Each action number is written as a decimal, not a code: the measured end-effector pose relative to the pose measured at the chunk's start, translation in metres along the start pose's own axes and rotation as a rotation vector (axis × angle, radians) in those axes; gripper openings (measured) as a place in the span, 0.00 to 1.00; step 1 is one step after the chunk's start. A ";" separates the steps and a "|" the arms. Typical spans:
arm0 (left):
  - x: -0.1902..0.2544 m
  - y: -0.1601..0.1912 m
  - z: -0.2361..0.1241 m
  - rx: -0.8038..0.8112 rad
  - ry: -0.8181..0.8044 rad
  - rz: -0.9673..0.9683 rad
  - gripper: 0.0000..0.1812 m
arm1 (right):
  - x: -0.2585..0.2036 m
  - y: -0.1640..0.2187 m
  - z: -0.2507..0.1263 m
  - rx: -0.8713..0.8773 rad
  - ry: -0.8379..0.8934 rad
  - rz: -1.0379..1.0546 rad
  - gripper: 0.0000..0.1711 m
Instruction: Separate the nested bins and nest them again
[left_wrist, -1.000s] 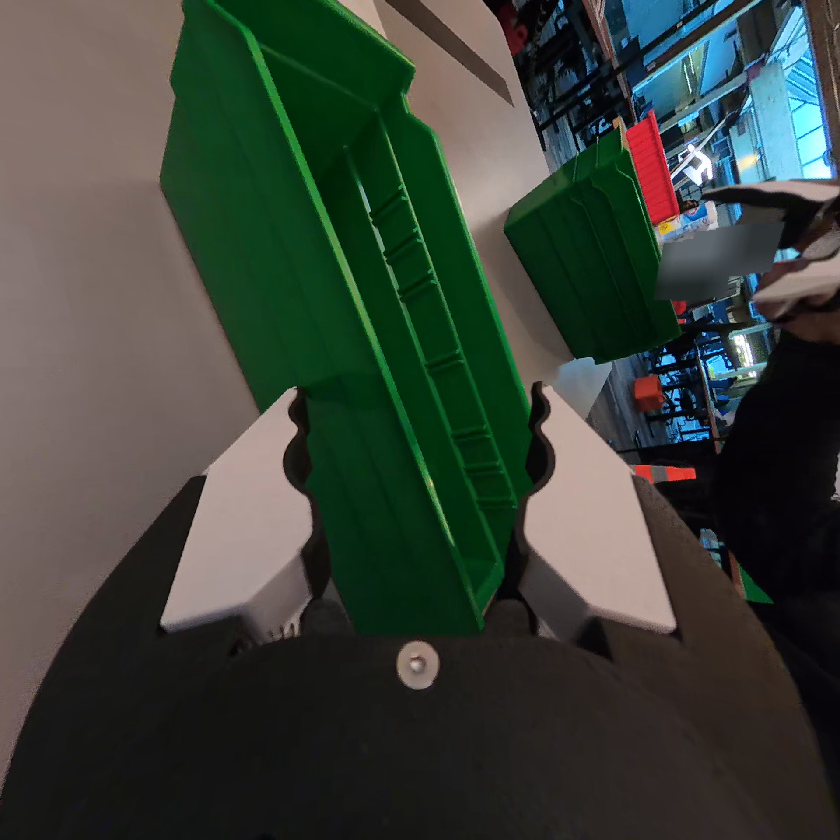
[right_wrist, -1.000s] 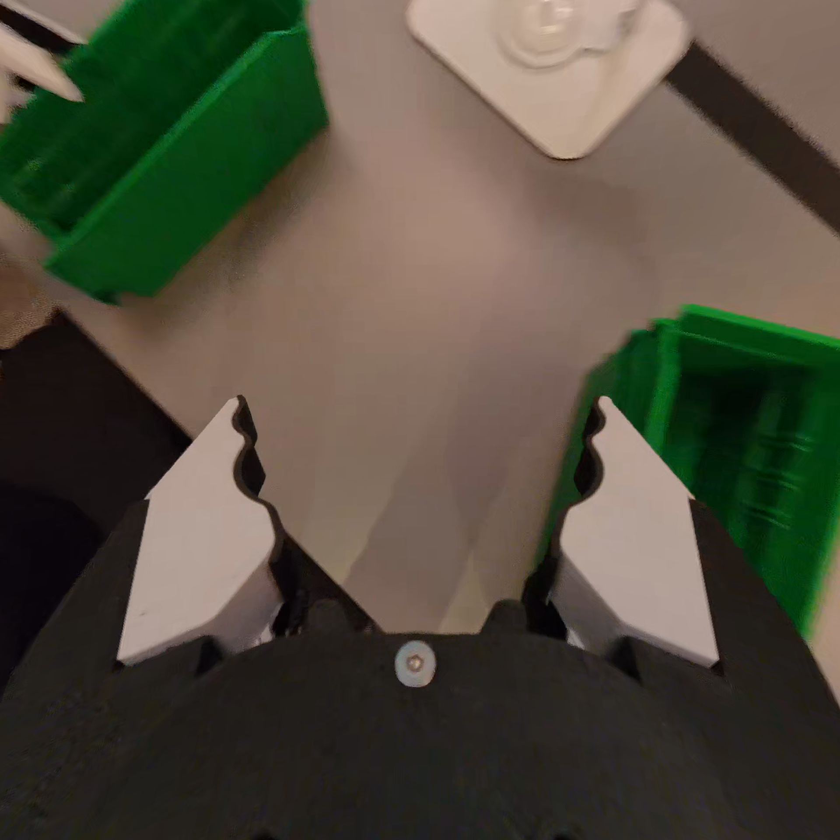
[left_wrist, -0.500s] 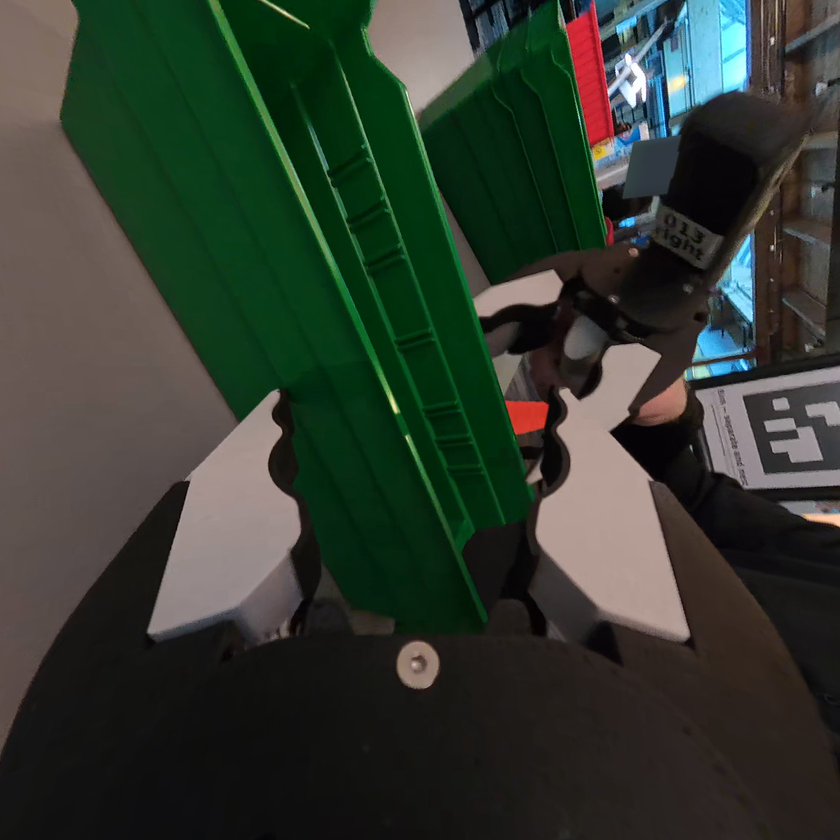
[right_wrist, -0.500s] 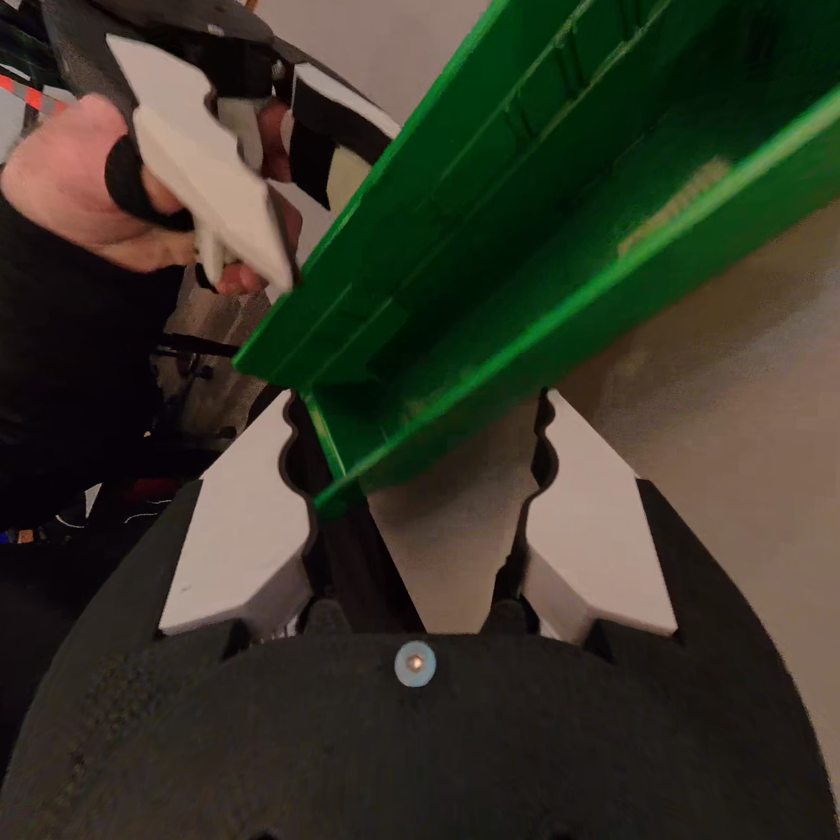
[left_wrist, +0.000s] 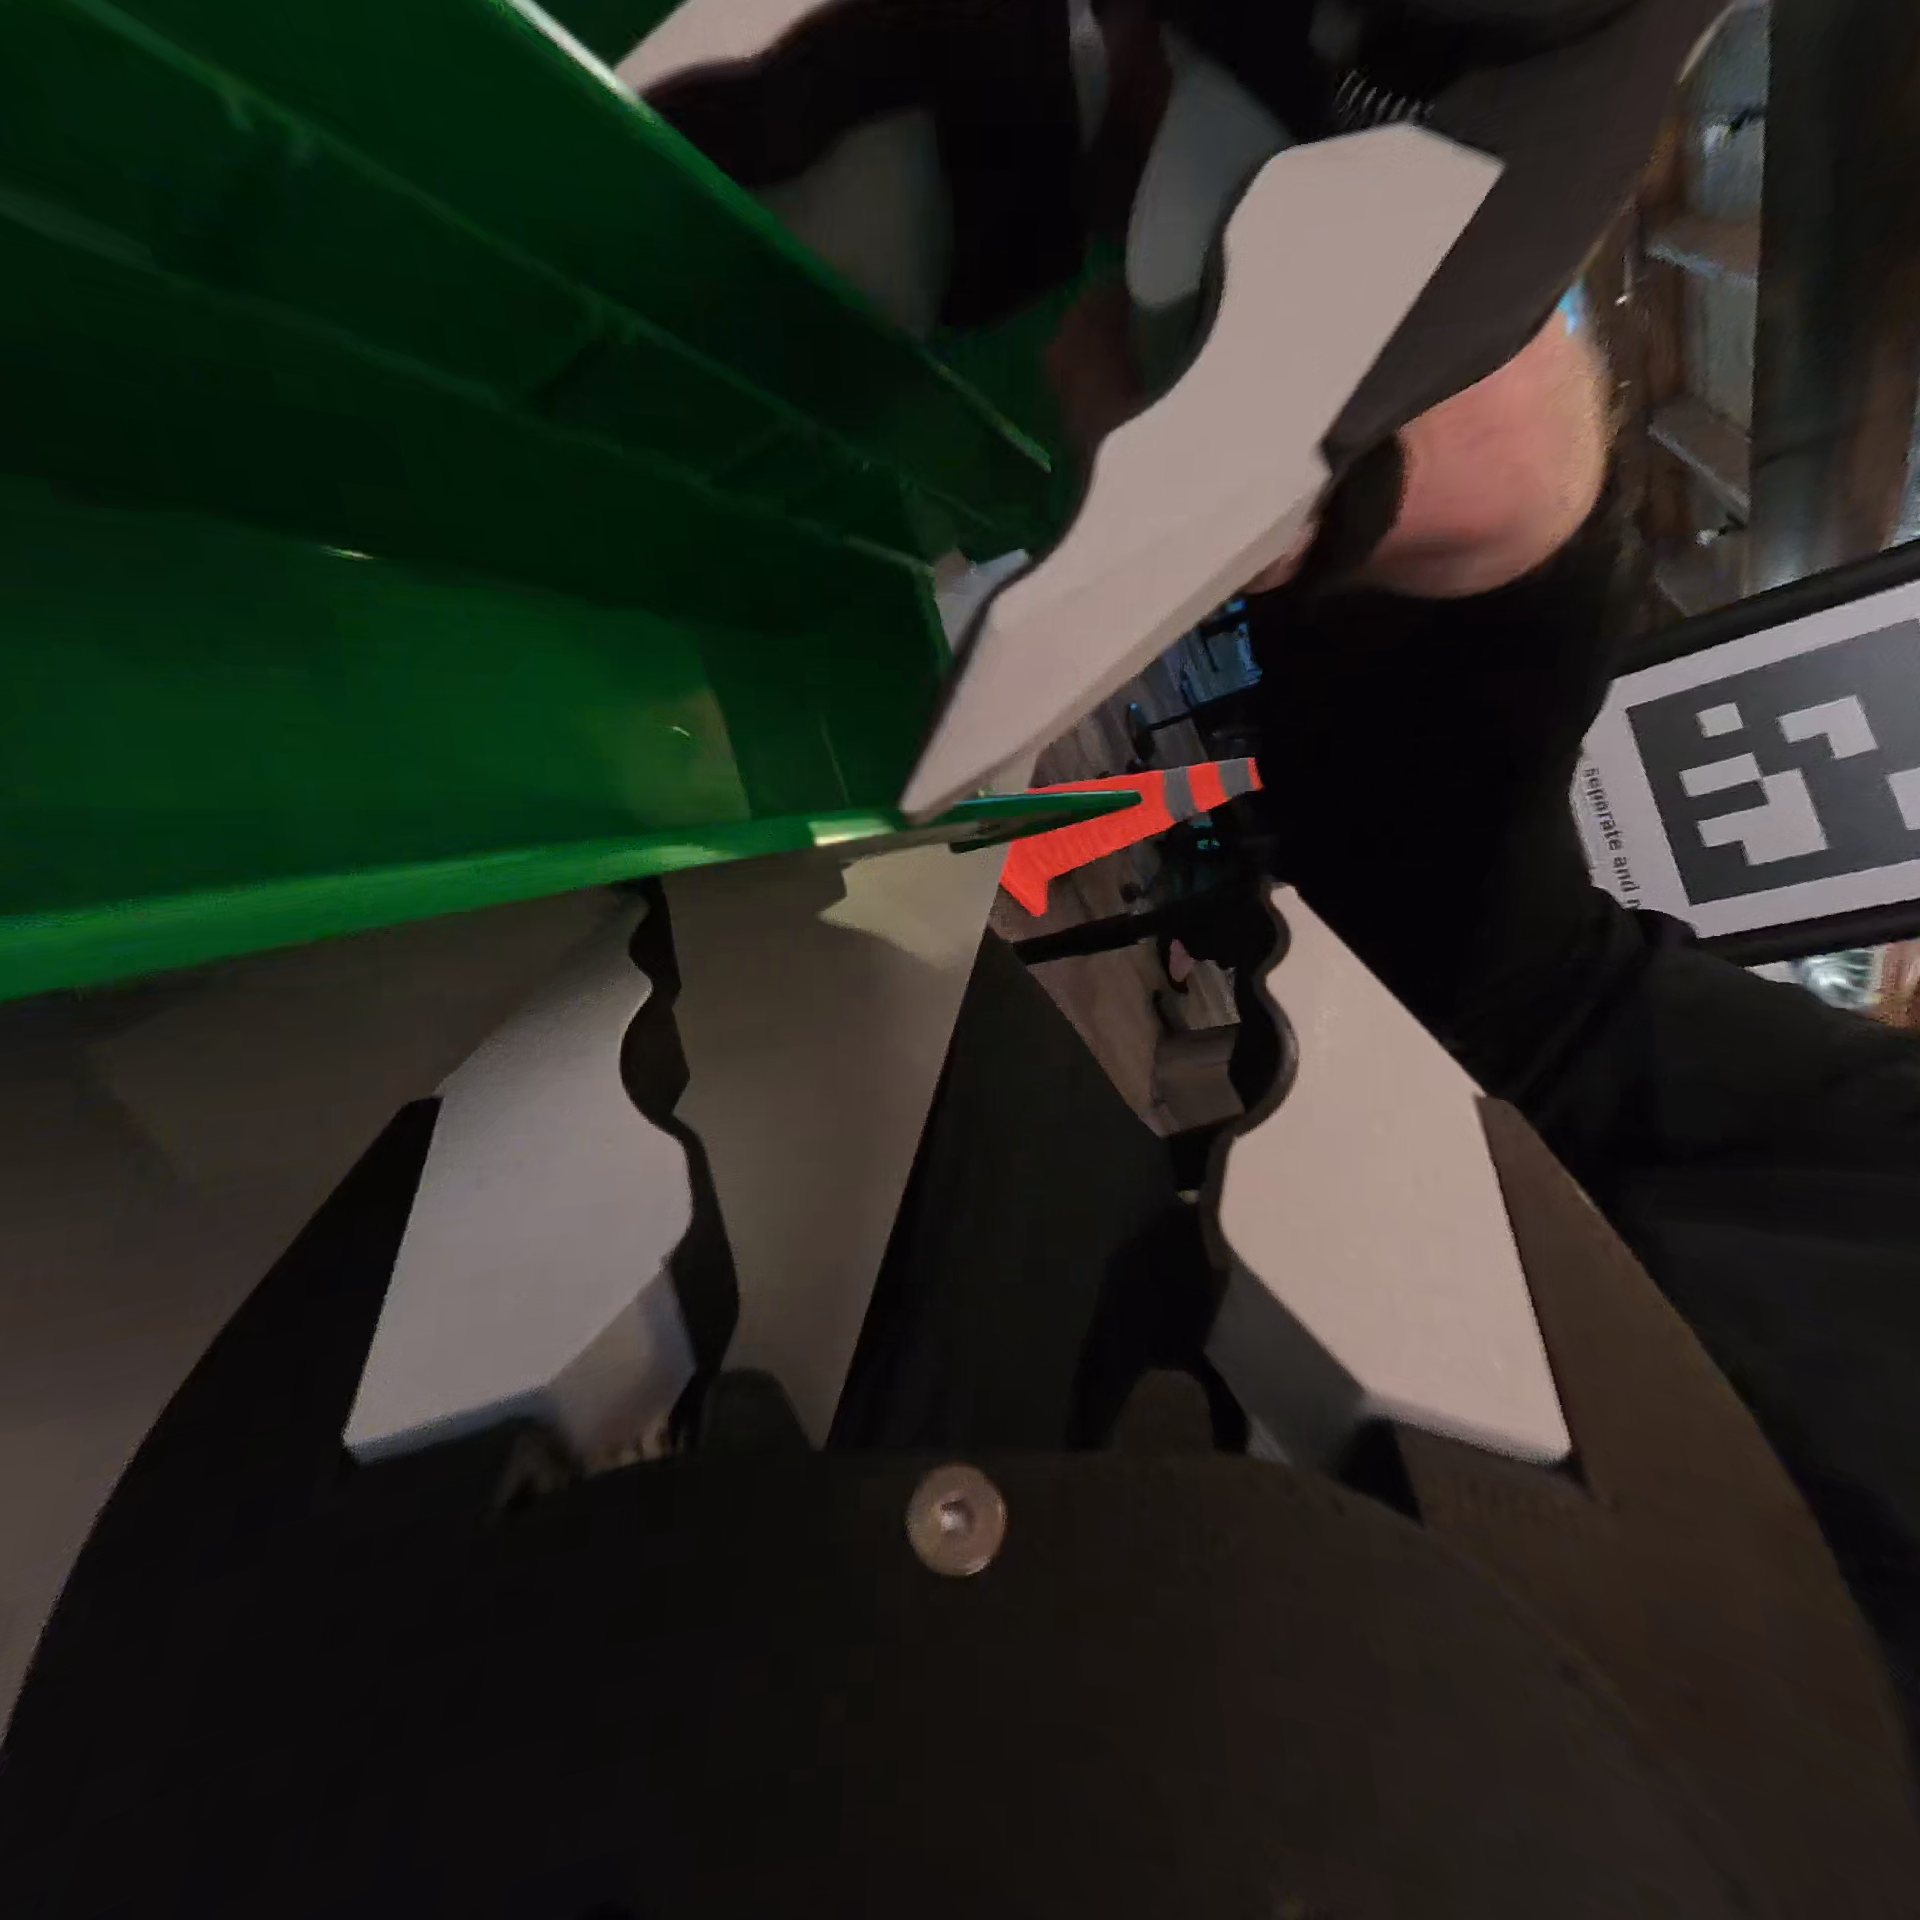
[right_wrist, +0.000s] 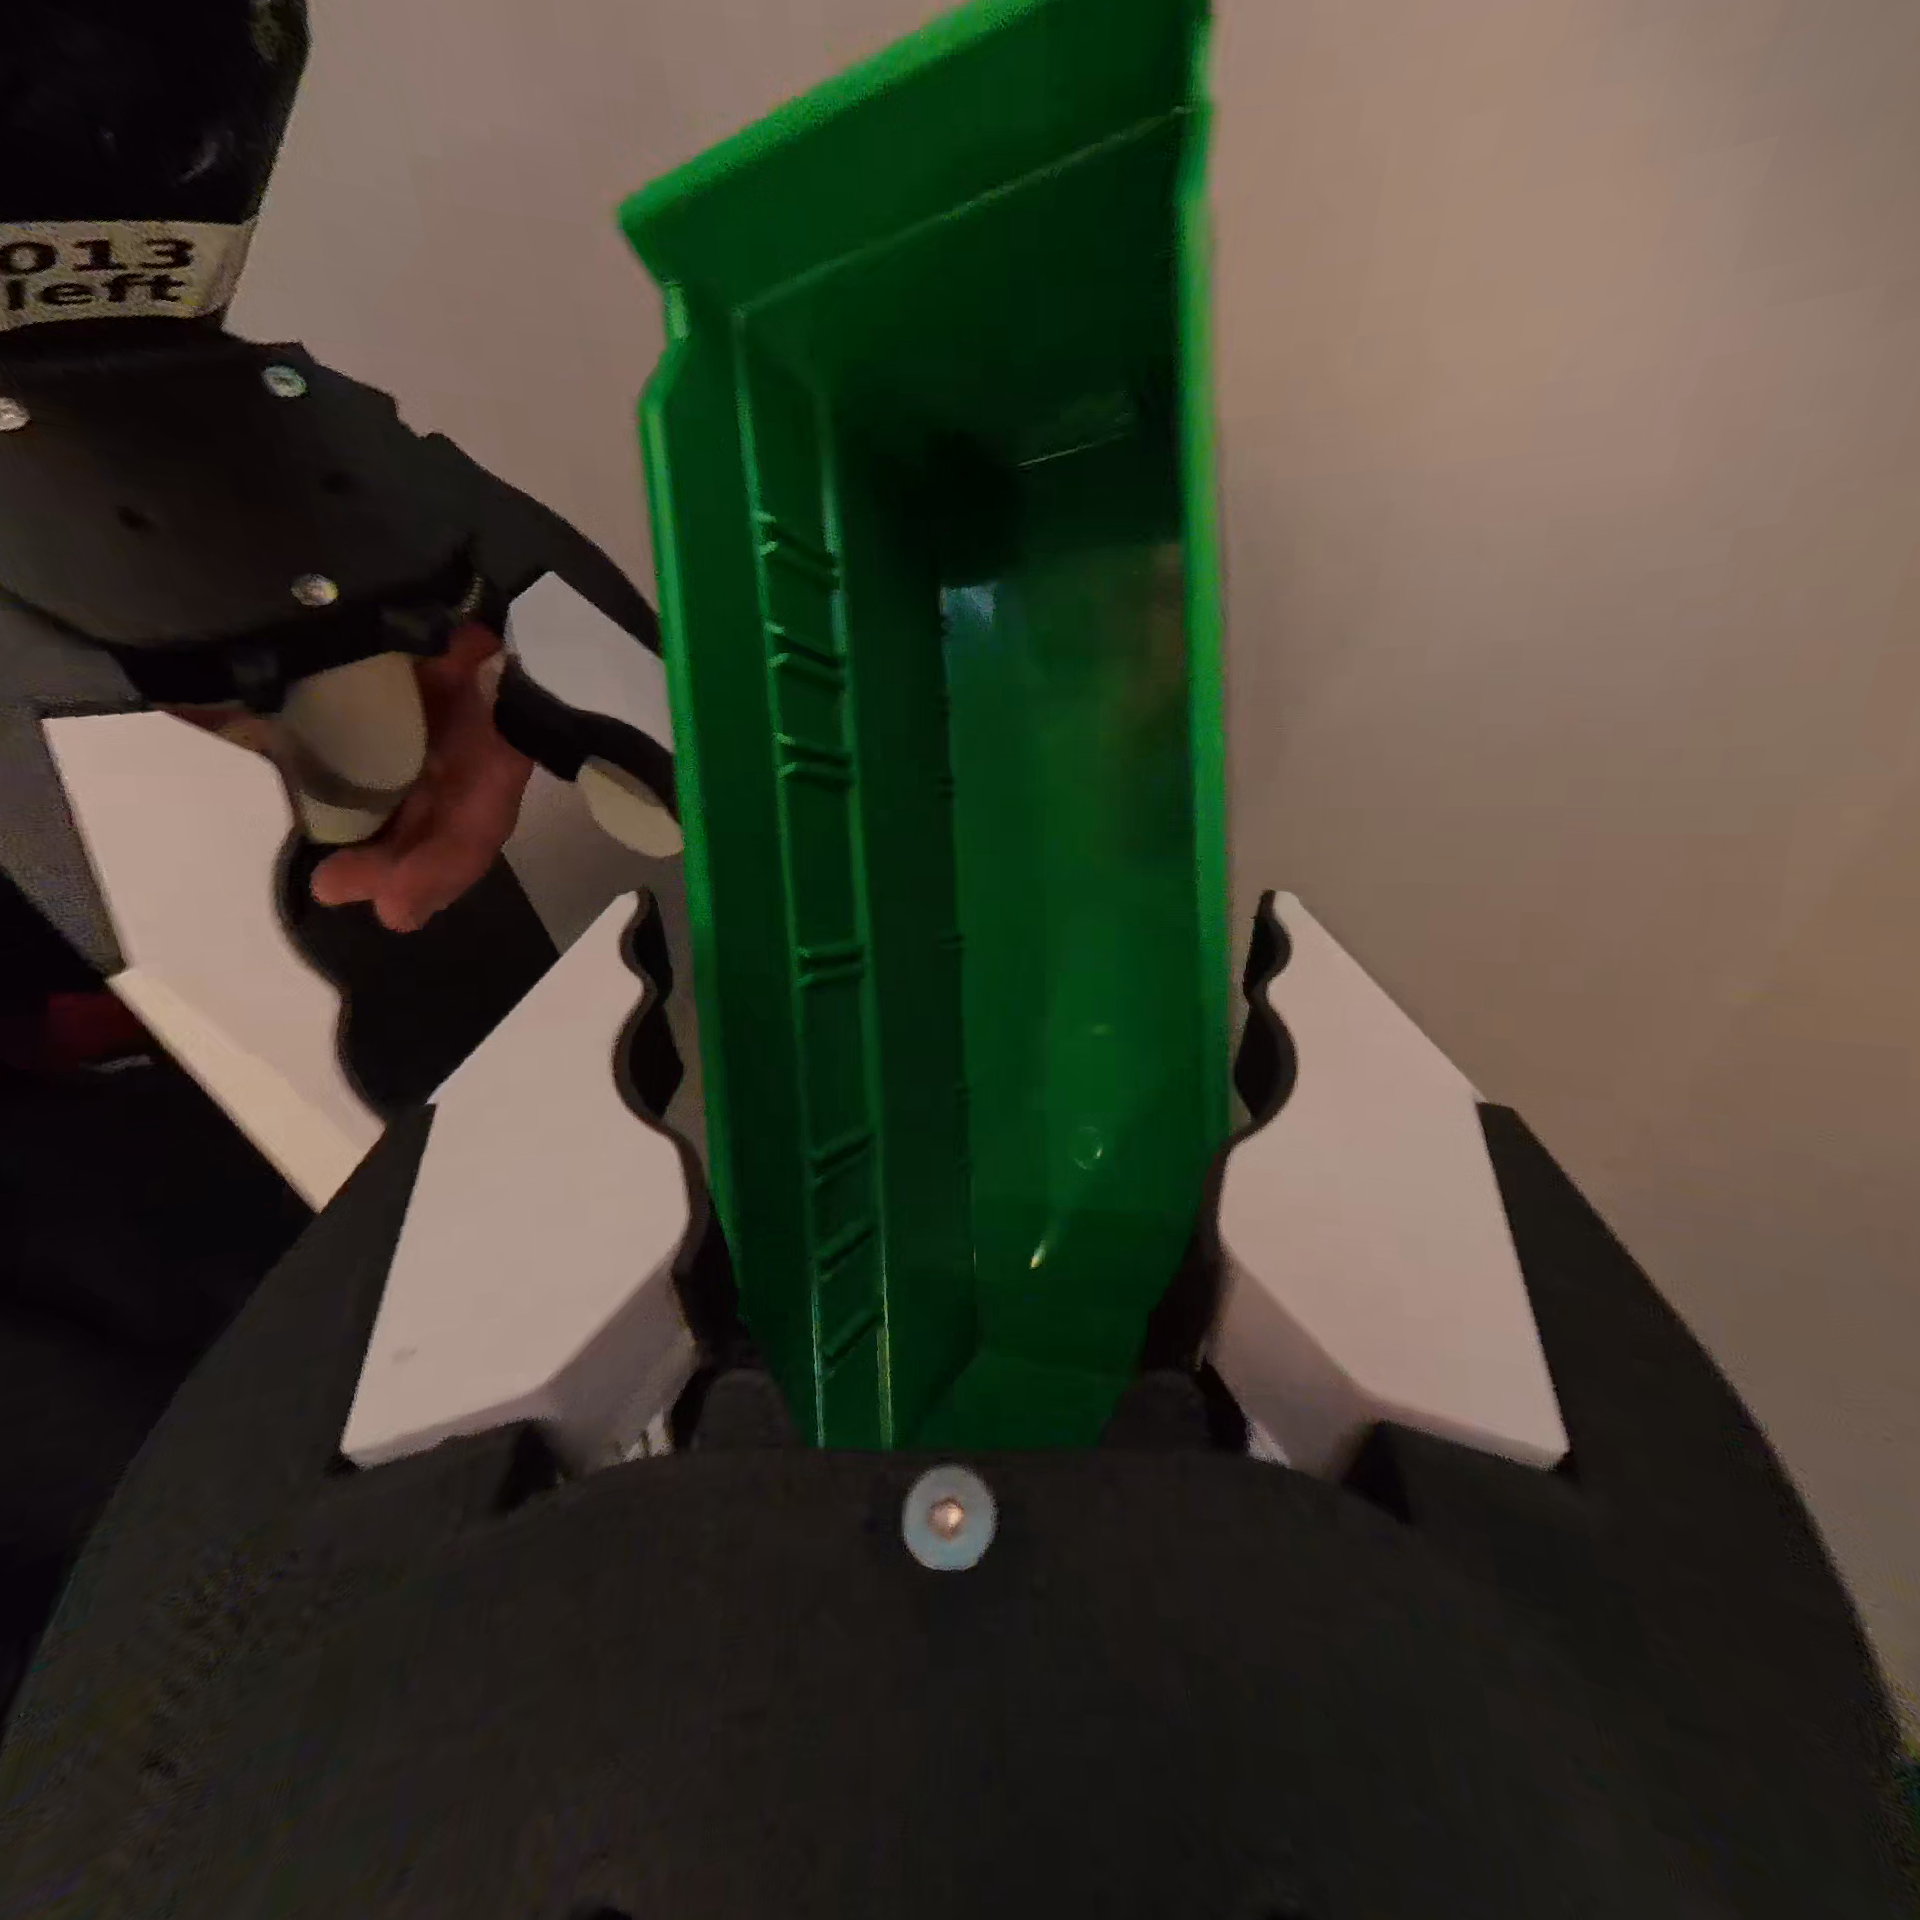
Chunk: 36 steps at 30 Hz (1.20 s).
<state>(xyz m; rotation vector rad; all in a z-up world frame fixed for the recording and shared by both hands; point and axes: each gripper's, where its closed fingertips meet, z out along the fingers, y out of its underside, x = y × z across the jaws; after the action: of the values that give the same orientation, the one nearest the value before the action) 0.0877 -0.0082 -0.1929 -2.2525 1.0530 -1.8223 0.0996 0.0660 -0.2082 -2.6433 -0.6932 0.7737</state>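
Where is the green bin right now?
In the right wrist view the green bin sits between the jaws of the right gripper, above the grey table. The left gripper is just to its left, jaws empty.

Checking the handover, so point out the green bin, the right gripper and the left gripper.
green bin (right_wrist: 1039, 831): right wrist view, inner floor.
right gripper (right_wrist: 951, 925): right wrist view, midway between fingertips, around the bin.
left gripper (left_wrist: 956, 925): left wrist view, midway between fingertips.

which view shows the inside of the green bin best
The right wrist view: the green bin sits between the right claw, open side facing the camera, floor and ribbed wall visible. The left wrist view catches only its outer ribbed side and rim.
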 end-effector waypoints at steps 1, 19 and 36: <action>-0.001 -0.001 0.003 0.010 -0.012 0.021 0.58 | -0.001 0.000 -0.004 -0.011 -0.004 -0.025 0.67; -0.028 0.011 -0.081 -0.047 -0.017 0.065 0.56 | 0.029 0.030 0.018 -0.374 0.467 -0.280 0.90; -0.041 0.009 -0.085 -0.034 -0.064 0.056 0.55 | 0.032 0.033 0.019 -0.383 0.376 -0.309 0.72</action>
<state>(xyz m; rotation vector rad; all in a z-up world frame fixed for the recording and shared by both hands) 0.0059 0.0373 -0.2061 -2.2594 1.1331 -1.7125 0.1241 0.0582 -0.2507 -2.7861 -1.1922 0.0552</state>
